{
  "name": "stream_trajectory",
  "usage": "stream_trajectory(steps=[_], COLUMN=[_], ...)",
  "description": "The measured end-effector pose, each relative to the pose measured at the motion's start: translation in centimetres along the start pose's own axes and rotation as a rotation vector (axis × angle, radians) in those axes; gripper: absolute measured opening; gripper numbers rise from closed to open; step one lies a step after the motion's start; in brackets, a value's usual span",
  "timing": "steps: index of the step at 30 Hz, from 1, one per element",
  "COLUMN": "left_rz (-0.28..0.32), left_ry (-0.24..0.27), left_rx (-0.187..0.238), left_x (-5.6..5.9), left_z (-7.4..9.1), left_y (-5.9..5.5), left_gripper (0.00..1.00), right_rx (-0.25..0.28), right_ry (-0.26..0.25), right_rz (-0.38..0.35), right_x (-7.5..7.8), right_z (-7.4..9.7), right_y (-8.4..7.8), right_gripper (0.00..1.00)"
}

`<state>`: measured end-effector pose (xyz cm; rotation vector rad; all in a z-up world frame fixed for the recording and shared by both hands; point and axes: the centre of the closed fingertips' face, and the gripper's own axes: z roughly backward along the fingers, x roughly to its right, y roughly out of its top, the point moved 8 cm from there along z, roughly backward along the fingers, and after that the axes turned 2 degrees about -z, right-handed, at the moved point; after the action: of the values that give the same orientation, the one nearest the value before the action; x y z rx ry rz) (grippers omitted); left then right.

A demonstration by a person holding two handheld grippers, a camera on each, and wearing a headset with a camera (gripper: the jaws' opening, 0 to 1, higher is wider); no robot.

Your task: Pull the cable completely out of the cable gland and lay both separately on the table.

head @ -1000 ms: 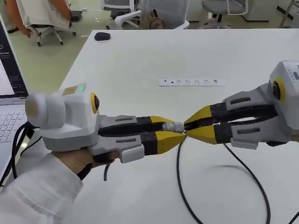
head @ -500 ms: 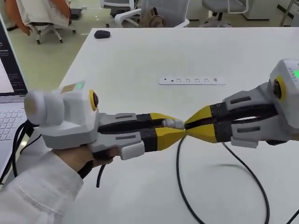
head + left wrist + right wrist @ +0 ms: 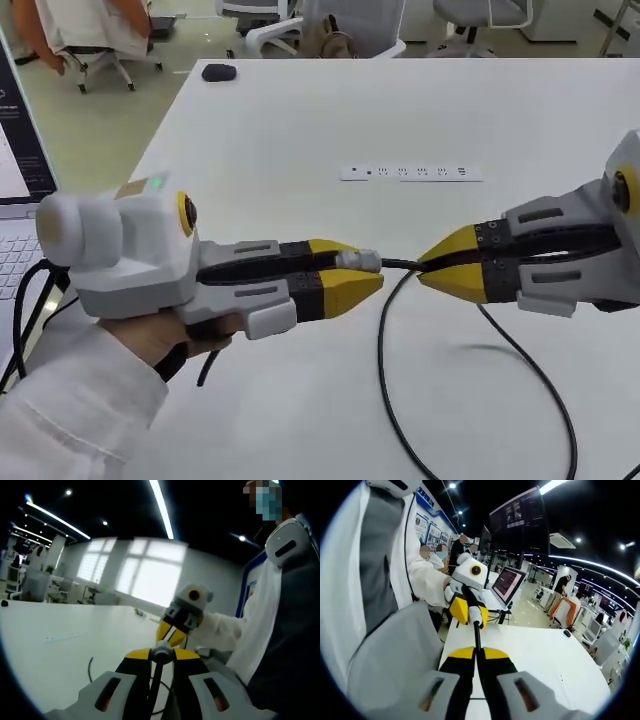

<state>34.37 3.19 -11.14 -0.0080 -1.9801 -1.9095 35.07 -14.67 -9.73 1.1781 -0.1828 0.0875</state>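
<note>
Left gripper (image 3: 372, 275), over the counter (image 3: 300, 130), is clamping the pale cable gland (image 3: 358, 261) btwn its yellow jaws, gland poking out at the tips. A short stretch of black cable (image 3: 400, 265) is running from the gland to the right gripper (image 3: 425, 272), jaws pinching together on the cable. Gripper tips are sitting apart. Rest of cable is looping down onto the counter, w/ a power strip (image 3: 410, 174) lying beyond.

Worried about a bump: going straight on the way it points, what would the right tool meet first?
Most likely the cable gland, gripped in the left tool; the right tool points straight at it along the cable.
</note>
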Motion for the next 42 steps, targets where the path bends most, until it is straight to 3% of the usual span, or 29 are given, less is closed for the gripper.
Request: stream_trajectory(steps=[19,32,42], left_rz=[0.010,0.007,-0.010], left_ry=[0.035,0.029,0.010], left_rx=[0.020,0.006,-0.010], left_x=[-0.6,-0.5,-0.1], left_z=[1.2,1.0,0.6], left_y=[0.2,0.2,0.3], left_gripper=[0.17,0.17,0.17], right_rx=[-0.018,-0.020,-0.069], right_ry=[-0.079,-0.073,-0.056], right_rz=[-0.064,-0.089,-0.078], right_x=[0.2,0.1,-0.1], right_z=[2.5,2.1,1.1], right_y=[-1.7,-2.4,-3.3], right_gripper=[0.02,0.03,0.06])
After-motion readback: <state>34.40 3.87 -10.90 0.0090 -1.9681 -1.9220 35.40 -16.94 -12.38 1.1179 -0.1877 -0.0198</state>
